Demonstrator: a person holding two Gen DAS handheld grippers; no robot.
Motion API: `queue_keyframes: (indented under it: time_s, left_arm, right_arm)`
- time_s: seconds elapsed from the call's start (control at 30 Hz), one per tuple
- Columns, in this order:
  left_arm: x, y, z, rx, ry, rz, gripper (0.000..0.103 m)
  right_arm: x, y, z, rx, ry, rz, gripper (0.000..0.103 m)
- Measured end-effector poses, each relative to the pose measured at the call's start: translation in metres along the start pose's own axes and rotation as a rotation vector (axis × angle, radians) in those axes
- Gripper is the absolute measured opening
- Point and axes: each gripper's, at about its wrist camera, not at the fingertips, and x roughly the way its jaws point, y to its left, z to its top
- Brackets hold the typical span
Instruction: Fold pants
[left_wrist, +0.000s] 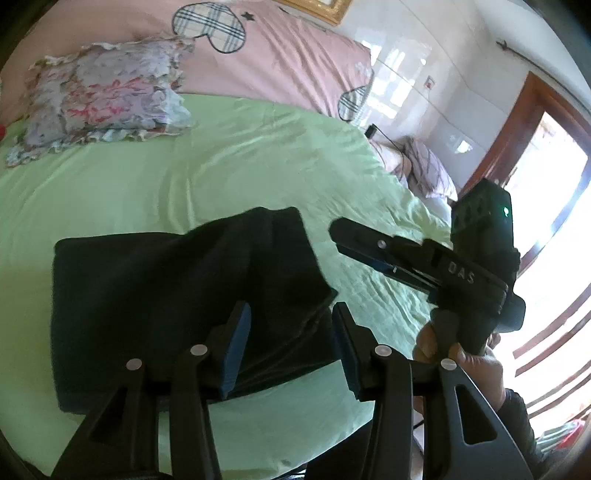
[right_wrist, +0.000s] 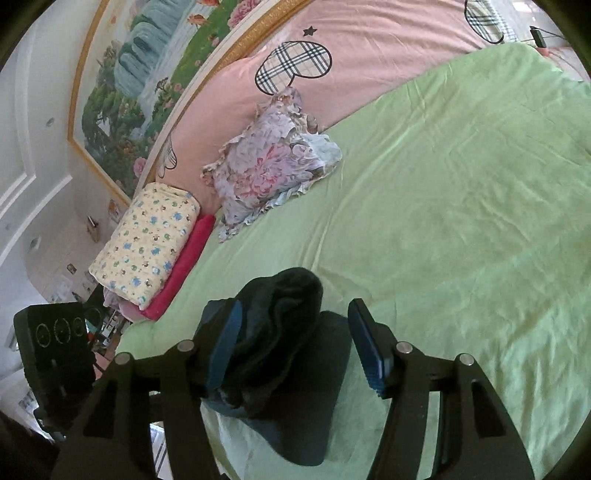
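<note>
Lettering "DAS" shows in pale capitals on the side of my right gripper (left_wrist: 334, 230), seen from the left wrist camera; I can read no other writing. A hand (left_wrist: 476, 363) holds that gripper by its grip, and a green light glows on its black housing. From its own camera the right gripper (right_wrist: 295, 341) stands spread, its blue pads clear of the cloth, with a raised fold of the pants (right_wrist: 280, 332) between them.

My left gripper (left_wrist: 291, 350) is also spread, pinching nothing, its pads (left_wrist: 236, 350) hovering over the near right corner of the pants (left_wrist: 177, 295).

The pants lie folded into a dark block on the green sheet (left_wrist: 221, 173), near its front edge. Well beyond the pants, a floral pillow (left_wrist: 103, 96) rests where the sheet meets a pink cover (left_wrist: 288, 62) with plaid hearts. Left of the pillow sits a dotted yellow bundle (right_wrist: 147, 243) on a red cushion (right_wrist: 184, 262).
</note>
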Motion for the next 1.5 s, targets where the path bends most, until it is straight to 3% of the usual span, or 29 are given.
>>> queue_keyframes:
  time_s: [0.4,0.67,0.87,1.5]
  left_arm:
    - [-0.026,0.052,-0.002,-0.115,-0.051,0.066,0.052]
    - [-0.033,0.085,-0.003,-0.192,-0.063,0.103,0.056]
    - [-0.038,0.103,-0.004,-0.227,-0.071,0.12,0.059]
    - [-0.038,0.141,-0.011,-0.312,-0.064,0.15,0.066]
  right_arm:
    - [0.005,0.027,-0.008,-0.024,0.021,-0.059,0.063]
    - [0.013,0.051,-0.011,-0.079,0.039,-0.155,0.085]
    - [0.018,0.061,-0.013,-0.09,0.05,-0.216,0.086]
    - [0.025,0.045,-0.016,0.06,0.07,-0.277,0.086]
